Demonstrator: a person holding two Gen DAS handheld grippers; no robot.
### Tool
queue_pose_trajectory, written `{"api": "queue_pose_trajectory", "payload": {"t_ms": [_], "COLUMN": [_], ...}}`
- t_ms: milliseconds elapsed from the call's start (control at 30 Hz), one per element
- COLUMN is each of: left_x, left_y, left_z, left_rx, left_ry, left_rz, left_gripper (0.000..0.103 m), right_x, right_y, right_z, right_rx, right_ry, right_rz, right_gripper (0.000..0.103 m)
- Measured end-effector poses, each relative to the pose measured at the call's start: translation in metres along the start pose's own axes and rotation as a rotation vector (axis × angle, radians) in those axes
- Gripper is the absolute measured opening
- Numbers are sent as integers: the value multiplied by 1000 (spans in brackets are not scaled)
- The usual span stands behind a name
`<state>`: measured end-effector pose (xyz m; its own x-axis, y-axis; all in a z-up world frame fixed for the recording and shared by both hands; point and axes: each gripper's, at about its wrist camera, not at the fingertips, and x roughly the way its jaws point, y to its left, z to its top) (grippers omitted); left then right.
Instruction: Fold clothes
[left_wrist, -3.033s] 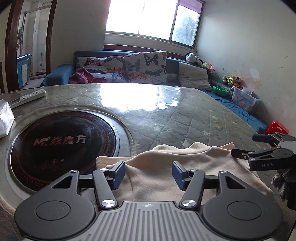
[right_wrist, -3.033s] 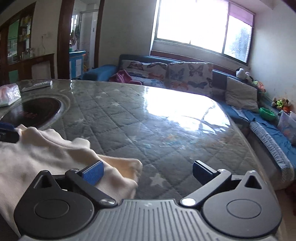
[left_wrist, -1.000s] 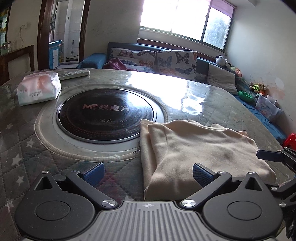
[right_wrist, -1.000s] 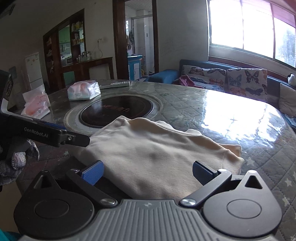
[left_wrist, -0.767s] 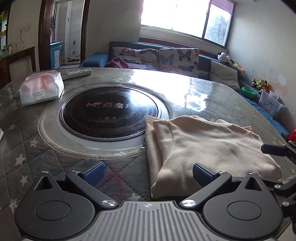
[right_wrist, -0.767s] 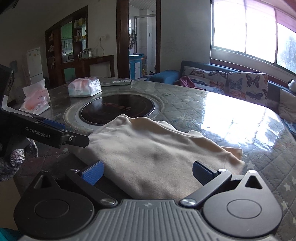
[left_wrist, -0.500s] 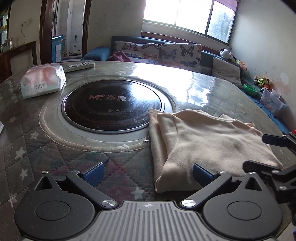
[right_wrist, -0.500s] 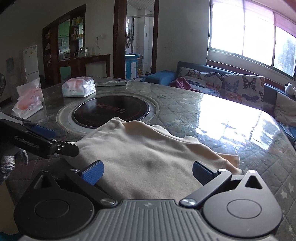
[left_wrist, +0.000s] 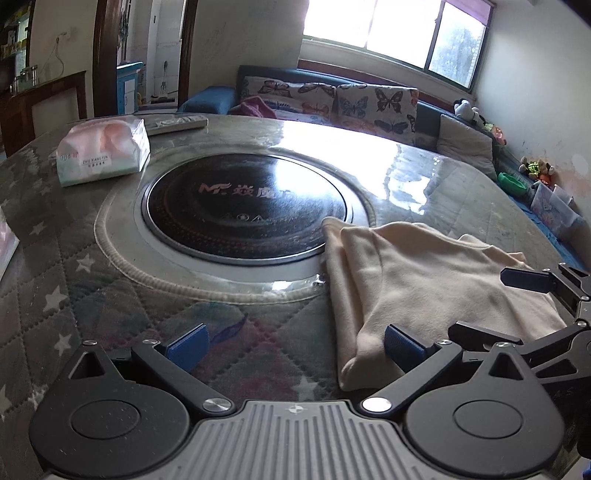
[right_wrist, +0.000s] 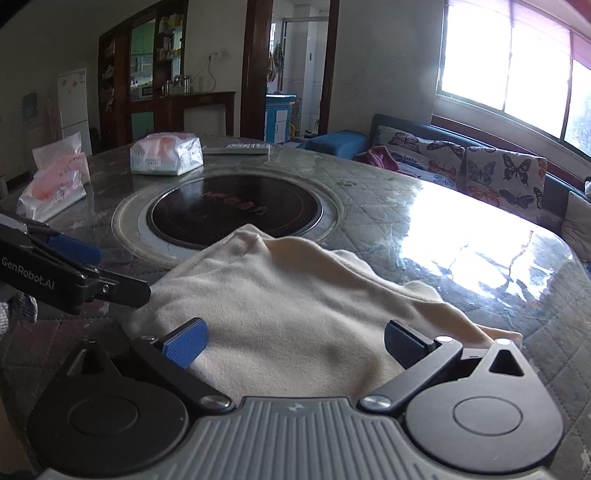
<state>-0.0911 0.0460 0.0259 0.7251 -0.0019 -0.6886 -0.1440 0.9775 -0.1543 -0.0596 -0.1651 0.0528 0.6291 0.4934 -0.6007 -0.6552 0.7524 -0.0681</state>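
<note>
With both tongs gaping wide and empty, folded cream fleece garment (right_wrist: 295, 314) lying ahead between right tongs (right_wrist: 293, 341), just right of left tongs (left_wrist: 295, 349). Judged next: pinch near corners together, lift evenly across quilted grey tabletop (left_wrist: 55, 295).

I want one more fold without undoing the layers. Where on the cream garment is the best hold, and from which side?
Probably the near-left corner of the cream garment, where its stacked layers end in a thick edge on the quilted table. Bring the open left tongs in low from the table's near edge, pinching all layers together. The far end by the black cooktop lies rumpled.
</note>
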Motion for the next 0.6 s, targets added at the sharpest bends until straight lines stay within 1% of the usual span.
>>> {"api": "queue_pose_trajectory", "payload": {"t_ms": [133,333,467,600], "left_x": [1,-2,0,2], "left_y": [2,3,4,5], "left_z": [0,3,4,4], "left_rx": [1,-8,-12,-15], "left_ry": [4,1,9,14], "left_rz": [-3,-5,-3,-6], "left_gripper": [103,103,103,103], "right_x": [-2,-6,5,6], "right_y": [0,4,10,11], "right_z": [0,10,9,9], "right_rx": [-13,-36,-65,-56], "right_ry": [2,-33,-9,-2], "right_rz": [2,13,33,42], "right_gripper": [103,103,103,103]}}
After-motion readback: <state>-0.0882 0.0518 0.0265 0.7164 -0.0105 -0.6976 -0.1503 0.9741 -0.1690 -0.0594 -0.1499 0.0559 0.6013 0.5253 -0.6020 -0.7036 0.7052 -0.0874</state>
